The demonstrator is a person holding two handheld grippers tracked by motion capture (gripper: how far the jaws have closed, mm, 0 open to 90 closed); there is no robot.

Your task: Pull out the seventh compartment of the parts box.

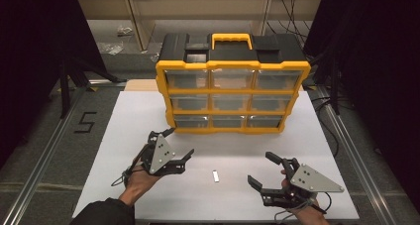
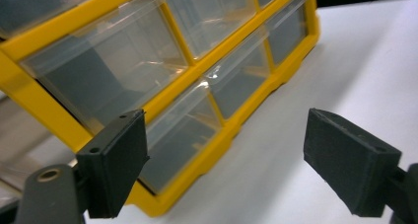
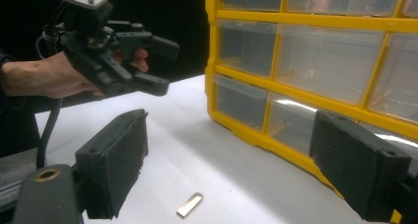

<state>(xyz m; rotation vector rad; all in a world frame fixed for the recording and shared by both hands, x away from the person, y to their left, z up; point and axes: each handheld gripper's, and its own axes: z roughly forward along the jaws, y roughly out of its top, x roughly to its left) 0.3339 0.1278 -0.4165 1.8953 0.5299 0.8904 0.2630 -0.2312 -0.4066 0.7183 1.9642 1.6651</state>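
Note:
A yellow-and-black organizer (image 1: 233, 93) with several clear drawers stands at the back middle of the white table (image 1: 148, 113). A small flat metal piece (image 1: 215, 176) lies on the table in front of it, between my two grippers. My left gripper (image 1: 181, 141) hovers open at the left, its jaws turned toward the organizer's lower-left drawers (image 2: 177, 130). At the front right, my right gripper (image 1: 261, 168) stands open with nothing in it. In the right gripper view the metal piece (image 3: 190, 205) lies just ahead of the open jaws of the right gripper (image 3: 236, 169), and the left gripper (image 3: 165, 68) shows farther off.
Grey floor with metal rails surrounds the table (image 1: 341, 131). A taped number 5 (image 1: 85, 122) marks the floor at the left. Dark curtains and cables stand at both sides, shelving behind the organizer.

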